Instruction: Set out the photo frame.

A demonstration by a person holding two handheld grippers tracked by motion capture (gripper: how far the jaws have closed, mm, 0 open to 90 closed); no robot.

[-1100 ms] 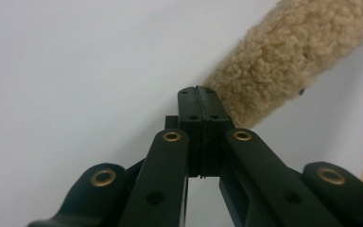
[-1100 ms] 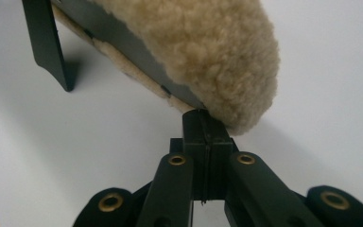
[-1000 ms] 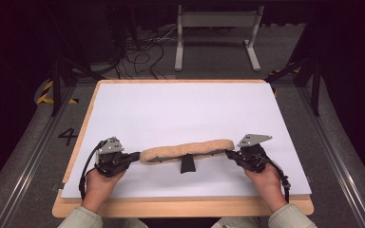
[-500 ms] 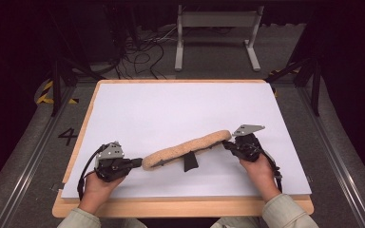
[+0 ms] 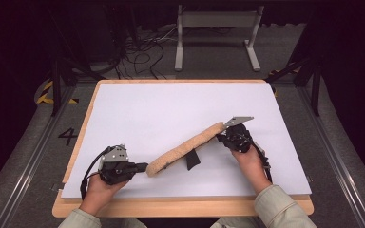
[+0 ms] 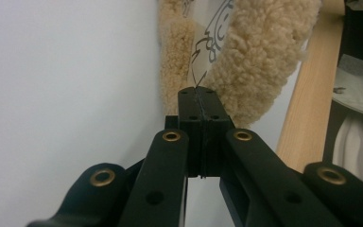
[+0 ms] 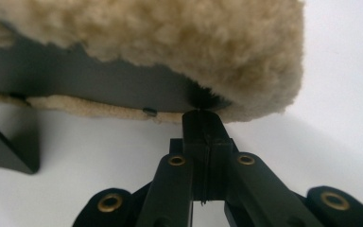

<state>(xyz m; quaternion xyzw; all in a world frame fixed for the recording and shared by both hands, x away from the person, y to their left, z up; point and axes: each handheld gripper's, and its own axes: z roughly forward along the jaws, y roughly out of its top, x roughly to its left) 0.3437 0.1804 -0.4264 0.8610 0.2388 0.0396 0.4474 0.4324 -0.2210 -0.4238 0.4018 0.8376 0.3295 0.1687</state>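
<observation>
Left gripper view, printed label inside fleece cover (image 6: pixel 260 56), high view, black strap (image 5: pixel 192 160)

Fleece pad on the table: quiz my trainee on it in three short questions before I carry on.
1. True or false: the fleece pad lies square to the table's front edge.
2. Which gripper pinches the pad's end farther from the person: A left gripper, B right gripper?
3. Fill in: the black strap hangs from the pad's ____ edge, seen from the high view.

Key: 1 false, it runs slantwise. 2 B. 3 near, the side towards the person.
</observation>
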